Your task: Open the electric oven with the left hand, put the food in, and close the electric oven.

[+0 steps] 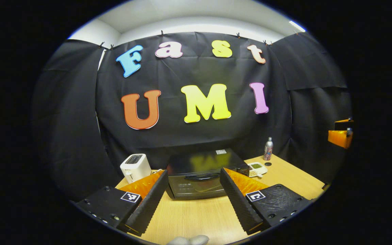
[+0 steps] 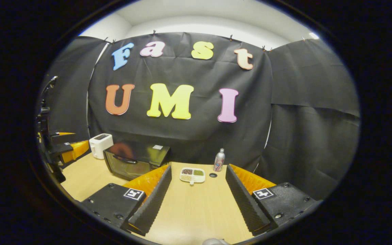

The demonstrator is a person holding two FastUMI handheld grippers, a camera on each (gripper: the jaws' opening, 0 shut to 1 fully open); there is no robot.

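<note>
The electric oven (image 1: 199,177) stood shut at the table's (image 2: 196,211) back, beside a white toaster (image 1: 135,166). A divided tray (image 2: 192,175) held brown, green and pale food; a bottle's (image 2: 219,160) label was unreadable. The left gripper (image 1: 193,177) and right gripper (image 2: 198,173) were spread, empty.

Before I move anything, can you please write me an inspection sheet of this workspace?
Surface: wooden table, bare in front.
Job's things: black oven, door closed, handle across the top of the door; white food tray with compartments, right of the oven.
Clutter: white toaster left of the oven; metal bottle and a small dark cap near the tray.
Grippers: left gripper open, facing the oven; right gripper open, facing the tray; both empty.
Cables: nothing seen.
Surroundings: black cloth wall behind the table.
</note>
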